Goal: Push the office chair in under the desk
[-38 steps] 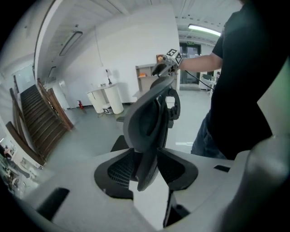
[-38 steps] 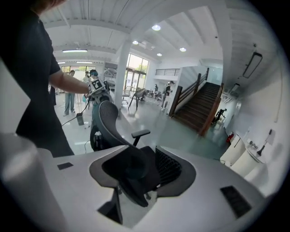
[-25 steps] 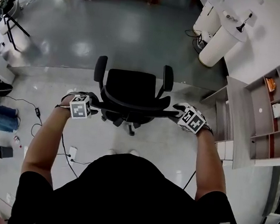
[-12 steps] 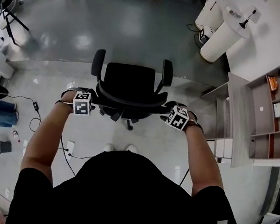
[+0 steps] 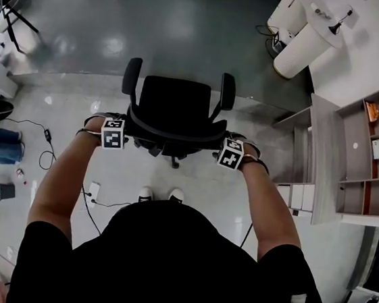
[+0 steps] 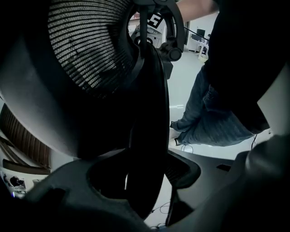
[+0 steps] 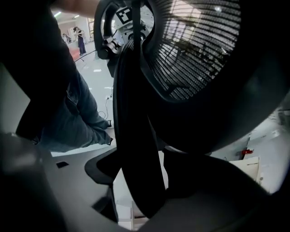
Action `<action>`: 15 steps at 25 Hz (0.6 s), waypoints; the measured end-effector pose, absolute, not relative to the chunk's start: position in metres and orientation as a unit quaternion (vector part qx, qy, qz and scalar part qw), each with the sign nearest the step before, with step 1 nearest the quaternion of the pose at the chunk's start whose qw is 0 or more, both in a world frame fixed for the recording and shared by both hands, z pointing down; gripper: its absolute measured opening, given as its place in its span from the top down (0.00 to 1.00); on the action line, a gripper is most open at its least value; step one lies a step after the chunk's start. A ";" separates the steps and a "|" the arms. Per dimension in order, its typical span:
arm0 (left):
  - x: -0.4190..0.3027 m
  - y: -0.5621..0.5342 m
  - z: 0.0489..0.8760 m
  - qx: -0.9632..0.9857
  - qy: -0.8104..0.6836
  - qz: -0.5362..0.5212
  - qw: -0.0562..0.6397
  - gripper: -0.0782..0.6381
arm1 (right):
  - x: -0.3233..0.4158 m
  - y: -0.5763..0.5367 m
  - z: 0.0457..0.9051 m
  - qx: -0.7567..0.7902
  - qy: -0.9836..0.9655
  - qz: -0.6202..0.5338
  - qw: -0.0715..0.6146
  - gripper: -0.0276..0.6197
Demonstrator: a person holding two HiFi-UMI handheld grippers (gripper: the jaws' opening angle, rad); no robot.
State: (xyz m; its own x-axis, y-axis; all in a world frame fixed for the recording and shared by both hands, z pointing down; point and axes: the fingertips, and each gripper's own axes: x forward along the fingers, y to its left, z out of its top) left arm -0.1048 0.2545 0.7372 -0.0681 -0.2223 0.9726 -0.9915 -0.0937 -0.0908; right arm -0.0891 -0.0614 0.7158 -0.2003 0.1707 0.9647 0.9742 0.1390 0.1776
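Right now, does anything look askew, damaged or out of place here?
Nothing stands out. The office chair stands upright and intact; the left tool and right tool are at its backrest frame, jaws opening around it. Loose cables lie on the floor at left.

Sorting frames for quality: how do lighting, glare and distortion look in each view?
Head view: fisheye bending at the edges, glare patches on the floor, office chair sharp. Left gripper view: the backrest frame is a near-black silhouette. Right gripper view: likewise, mesh backlit.
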 end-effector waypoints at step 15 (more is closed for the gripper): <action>-0.113 0.251 0.751 0.541 -0.572 0.493 0.370 0.58 | -0.093 -0.065 0.731 -0.444 -0.601 -0.509 0.428 0.60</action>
